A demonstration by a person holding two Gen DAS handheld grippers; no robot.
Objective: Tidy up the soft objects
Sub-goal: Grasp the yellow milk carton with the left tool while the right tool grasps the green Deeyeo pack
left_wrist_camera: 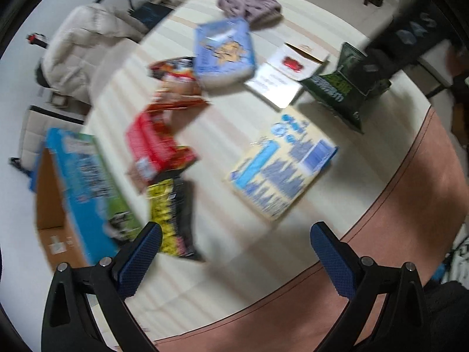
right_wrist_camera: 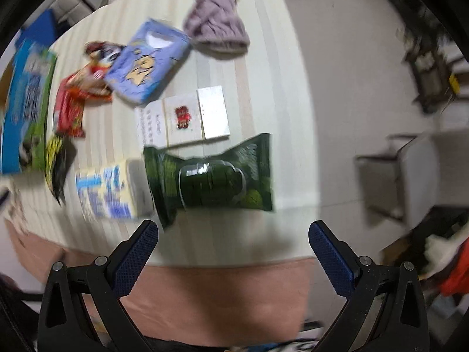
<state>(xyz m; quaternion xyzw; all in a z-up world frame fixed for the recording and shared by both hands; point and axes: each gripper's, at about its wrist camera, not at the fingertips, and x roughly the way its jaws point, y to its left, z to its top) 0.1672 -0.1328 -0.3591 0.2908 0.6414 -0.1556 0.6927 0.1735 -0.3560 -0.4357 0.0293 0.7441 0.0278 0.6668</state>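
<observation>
The dark green pack [right_wrist_camera: 211, 180] is glossy plastic film, light glinting off its middle. The lilac bundle [right_wrist_camera: 218, 28] is soft knitted cloth, ribbed and matt. The blue pouch [right_wrist_camera: 148, 61] has a smooth sheen (plastic, by the look). The flat white box [right_wrist_camera: 183, 117] is matt card, its side panel silvery. The striped cover [left_wrist_camera: 222, 135] looks like plain matt fabric. The left gripper's pads [left_wrist_camera: 140, 259] are blue, finely dimpled rubber on smooth black plastic.

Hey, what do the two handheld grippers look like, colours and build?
Both look alike: the left gripper and right gripper have matte black angular arms with silver rivets at the joints. The fingertips carry dark blue, dimple-textured pads. No cables or sleeves show.
</observation>
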